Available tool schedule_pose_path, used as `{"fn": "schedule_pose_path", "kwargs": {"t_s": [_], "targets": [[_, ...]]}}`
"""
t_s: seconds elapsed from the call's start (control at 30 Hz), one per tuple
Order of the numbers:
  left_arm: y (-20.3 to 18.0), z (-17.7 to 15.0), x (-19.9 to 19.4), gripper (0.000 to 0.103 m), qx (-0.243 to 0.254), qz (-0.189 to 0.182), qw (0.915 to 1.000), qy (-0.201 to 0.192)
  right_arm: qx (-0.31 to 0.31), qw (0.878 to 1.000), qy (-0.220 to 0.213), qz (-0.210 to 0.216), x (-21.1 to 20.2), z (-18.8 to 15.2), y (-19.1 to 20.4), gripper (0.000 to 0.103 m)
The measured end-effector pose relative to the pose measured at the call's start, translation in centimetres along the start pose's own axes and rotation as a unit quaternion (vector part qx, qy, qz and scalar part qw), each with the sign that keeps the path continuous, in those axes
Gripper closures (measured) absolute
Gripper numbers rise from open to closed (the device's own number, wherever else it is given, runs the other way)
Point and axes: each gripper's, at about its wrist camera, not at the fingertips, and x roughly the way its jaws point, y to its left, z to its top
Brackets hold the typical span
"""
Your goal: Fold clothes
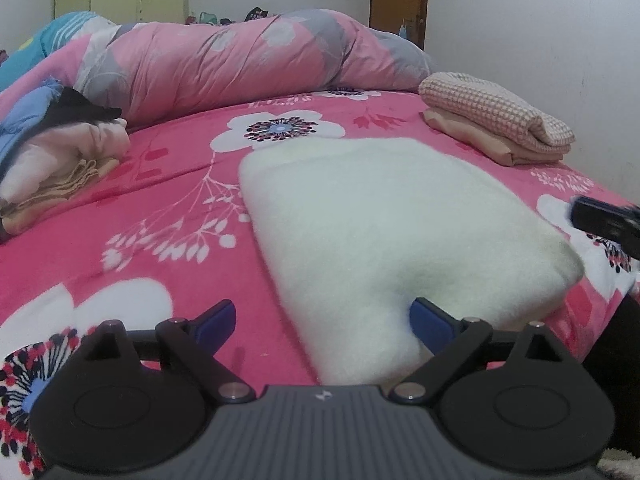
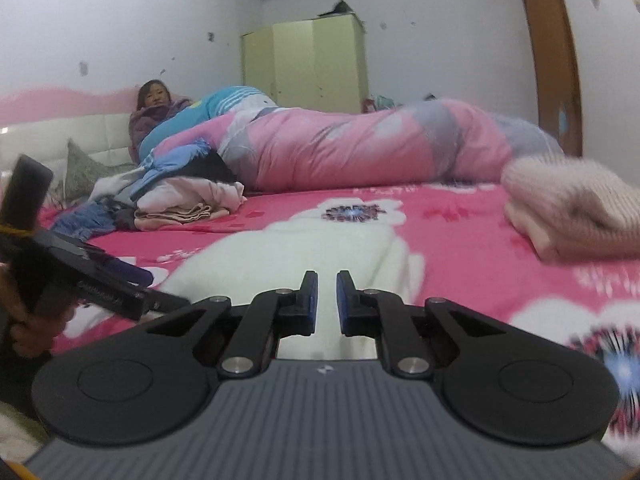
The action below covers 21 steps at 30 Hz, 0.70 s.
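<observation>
Where it lies on the pink bedspread point(image 1: 140, 208), the white fleece garment point(image 1: 380, 216) looks thick, fuzzy and flat.

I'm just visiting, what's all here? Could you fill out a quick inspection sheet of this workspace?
Surface: bed with pink flowered cover.
Job's things: white fleece lying flat; folded stack beyond it.
Clutter: unfolded pile, rolled quilt.
Grippers: left gripper open, one finger at the fleece's near edge; right gripper shut, nothing between the jaws.
Cables: nothing seen.
Surroundings: wardrobe, door, a person resting at the headboard.
</observation>
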Motion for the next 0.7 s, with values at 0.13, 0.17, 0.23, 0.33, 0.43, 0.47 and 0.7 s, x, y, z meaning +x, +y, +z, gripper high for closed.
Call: {"fn": "schedule_pose_path", "kwargs": {"t_s": [0.13, 0.17, 0.23, 0.33, 0.43, 0.47, 0.7], "targets": [[0.3, 0.0, 0.0, 0.007, -0.001, -0.005, 1.0, -0.003, -0.026, 0.998, 0.045, -0.03, 2.9, -1.3, -0.5, 0.094], [0.3, -0.1, 0.1, 0.007, -0.001, -0.006, 1.0, -0.005, -0.036, 0.997, 0.061, -0.042, 3.3, -1.7, -0.8, 0.093], [0.4, -0.3, 0.2, 0.004, -0.003, -0.008, 0.9999, -0.008, -0.036, 0.997, 0.061, -0.038, 3.0, -0.7, -0.8, 0.093], [0.8, -0.4, 0.6, 0.004, -0.016, -0.018, 0.9997, -0.007, -0.07, 0.996, 0.04, -0.032, 3.1, 1.7, 0.3, 0.092], [0.9, -0.4, 0.6, 0.004, -0.02, -0.023, 0.9995, -0.005, -0.096, 0.994, 0.045, -0.007, 5.0, 2.4, 1.4, 0.092], [1.0, -0.5, 0.6, 0.004, -0.021, -0.024, 0.9995, -0.005, -0.102, 0.993, 0.06, -0.009, 5.8, 1.9, 1.3, 0.093], [1.7, -1.0, 0.8, 0.002, -0.041, -0.039, 0.9983, -0.009, -0.102, 0.988, 0.096, -0.066, 6.5, 2.4, -0.4, 0.092]]}}
